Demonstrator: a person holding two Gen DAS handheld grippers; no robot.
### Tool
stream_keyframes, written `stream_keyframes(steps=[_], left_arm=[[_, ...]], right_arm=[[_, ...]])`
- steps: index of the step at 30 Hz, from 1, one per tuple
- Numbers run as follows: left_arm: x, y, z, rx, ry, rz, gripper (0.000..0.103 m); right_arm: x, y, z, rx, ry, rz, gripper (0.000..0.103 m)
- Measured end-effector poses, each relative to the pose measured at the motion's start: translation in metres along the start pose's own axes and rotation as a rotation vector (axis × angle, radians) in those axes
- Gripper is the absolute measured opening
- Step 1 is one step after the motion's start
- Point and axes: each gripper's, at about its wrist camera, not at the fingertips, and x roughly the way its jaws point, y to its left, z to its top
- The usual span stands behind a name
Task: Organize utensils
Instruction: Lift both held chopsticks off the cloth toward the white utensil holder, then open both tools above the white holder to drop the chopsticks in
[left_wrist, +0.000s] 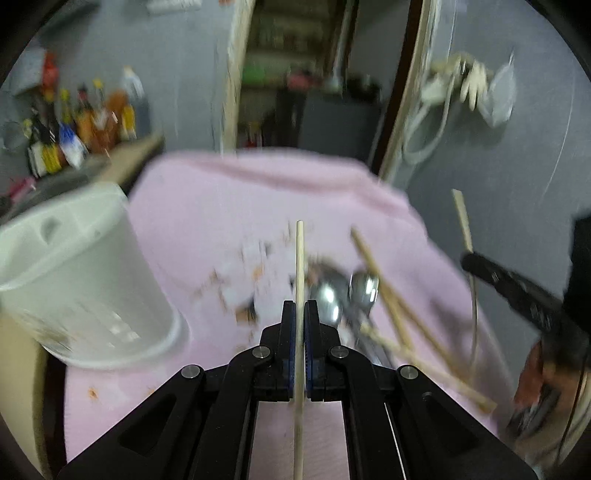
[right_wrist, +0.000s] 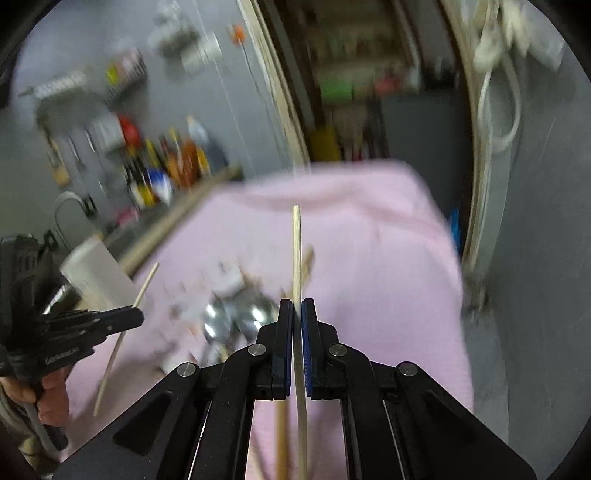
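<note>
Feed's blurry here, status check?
Left gripper and right gripper each shut on a chopstick. Spoons, more chopsticks remain on cloth. Holder unobstructed.

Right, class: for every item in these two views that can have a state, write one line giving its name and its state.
Left hand-held gripper: shut on a chopstick.
Right hand-held gripper: shut on a second chopstick.
White container: tilted in view, contents not visible.
Spoons: lying loose on the pink cloth.
Loose chopsticks: scattered, crossing beside the spoons.
</note>
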Motion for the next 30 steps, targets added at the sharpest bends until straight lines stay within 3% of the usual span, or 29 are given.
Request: stream_keyframes(steps=[5, 8, 14, 19, 27, 30], left_arm=[[-0.045, 0.003, 0.01, -0.042, -0.236, 0.02, 0.002], [-0.072, 0.007, 0.017, -0.059, -0.372, 0.028, 0.002], [-0.123, 0.027, 0.032, -0.058, -0.587, 0.079, 0.002], [-0.165, 0.079, 0.057, -0.103, -0.656, 0.103, 0.002], [-0.174, 0.186, 0.079, -0.304, -0.641, 0.18, 0.002], [-0.168, 0.218, 0.08, -0.378, -0.621, 0.22, 0.002]], right_arm=[[-0.053, 0.059, -0.008, -0.161, -0.379, -0.127, 0.003], [-0.063, 0.088, -0.007, -0.236, -0.51, -0.169, 0.003], [-0.056, 0.131, 0.01, -0.31, -0.656, -0.172, 0.003], [-0.054, 0.157, 0.023, -0.311, -0.723, -0.08, 0.003], [-0.017, 0.2, 0.06, -0.211, -0.716, 0.26, 0.003], [-0.001, 0.212, 0.068, -0.189, -0.69, 0.352, 0.003]])
